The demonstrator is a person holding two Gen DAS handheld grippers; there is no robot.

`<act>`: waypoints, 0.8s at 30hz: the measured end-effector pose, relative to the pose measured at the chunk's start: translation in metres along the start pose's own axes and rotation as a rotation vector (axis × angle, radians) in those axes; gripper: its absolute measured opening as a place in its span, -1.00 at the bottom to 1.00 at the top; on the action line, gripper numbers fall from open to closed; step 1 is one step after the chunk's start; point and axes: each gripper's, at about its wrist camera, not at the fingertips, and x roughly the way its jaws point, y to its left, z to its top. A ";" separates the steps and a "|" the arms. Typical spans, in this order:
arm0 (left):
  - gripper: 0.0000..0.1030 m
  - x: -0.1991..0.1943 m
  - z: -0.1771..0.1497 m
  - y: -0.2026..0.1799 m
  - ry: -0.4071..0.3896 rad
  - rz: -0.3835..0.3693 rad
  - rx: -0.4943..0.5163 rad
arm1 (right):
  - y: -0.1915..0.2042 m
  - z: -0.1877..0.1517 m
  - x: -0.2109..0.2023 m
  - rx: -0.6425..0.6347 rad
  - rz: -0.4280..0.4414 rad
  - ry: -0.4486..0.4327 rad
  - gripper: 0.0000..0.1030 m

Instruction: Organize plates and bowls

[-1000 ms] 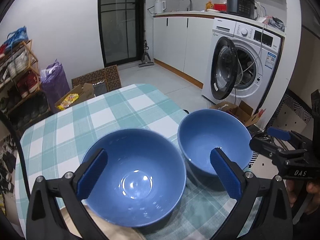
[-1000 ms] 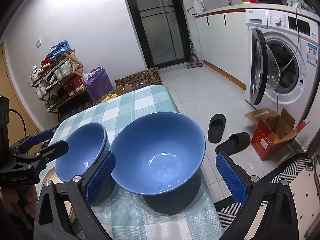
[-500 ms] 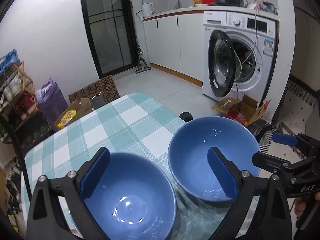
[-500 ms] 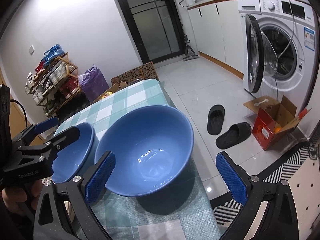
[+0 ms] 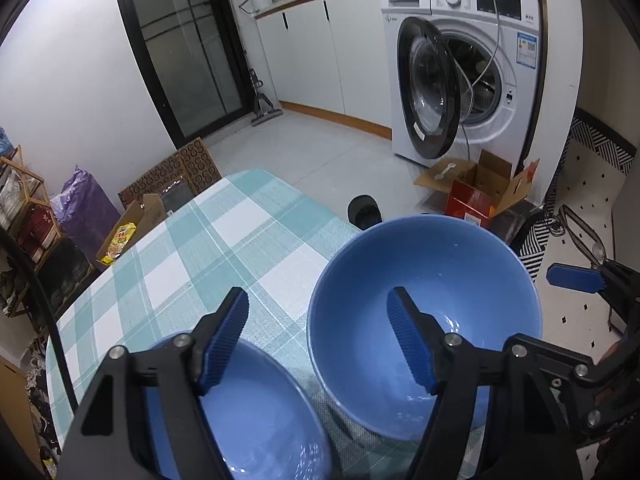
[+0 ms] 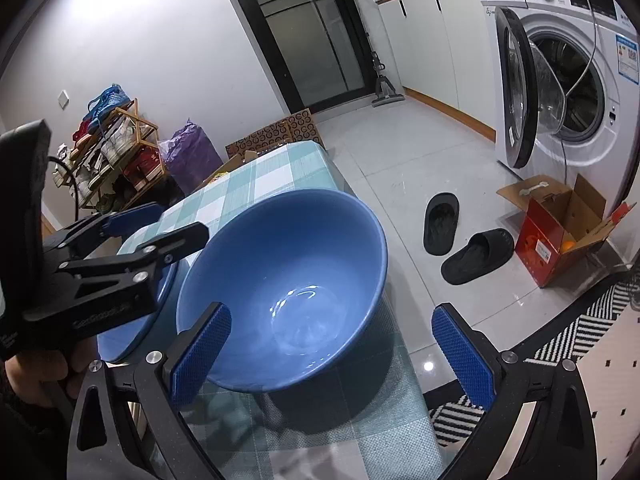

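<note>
Left gripper (image 5: 318,336) fingers spread, empty, above two glossy blue ceramic bowls (image 5: 424,320); right gripper (image 6: 332,346) fingers spread, straddling one bowl's rim.

Two blue bowls (image 5: 460,280) (image 5: 256,420) on a teal-and-white checked tablecloth (image 5: 192,264), blue-padded black grippers (image 6: 328,356)

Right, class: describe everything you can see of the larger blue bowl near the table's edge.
The larger blue bowl is round, deep and glossy, apparently glazed ceramic, plain blue inside and out. It is empty, with light glinting off its base. It stands upright on the teal checked tablecloth, near the table's right edge, beside a second blue bowl. The right hand-held gripper is open around its near rim; contact cannot be confirmed.
</note>
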 end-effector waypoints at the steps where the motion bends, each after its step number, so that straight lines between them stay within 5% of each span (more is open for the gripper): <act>1: 0.36 0.003 0.001 0.000 0.009 -0.001 0.000 | -0.002 0.000 0.000 0.005 0.002 0.000 0.98; 12: 0.02 0.031 0.004 -0.005 0.093 -0.037 0.002 | -0.010 -0.003 0.006 0.022 0.020 0.018 0.98; 24: -0.03 0.045 -0.001 -0.010 0.184 -0.047 0.019 | -0.014 -0.004 0.014 0.027 0.036 0.037 0.98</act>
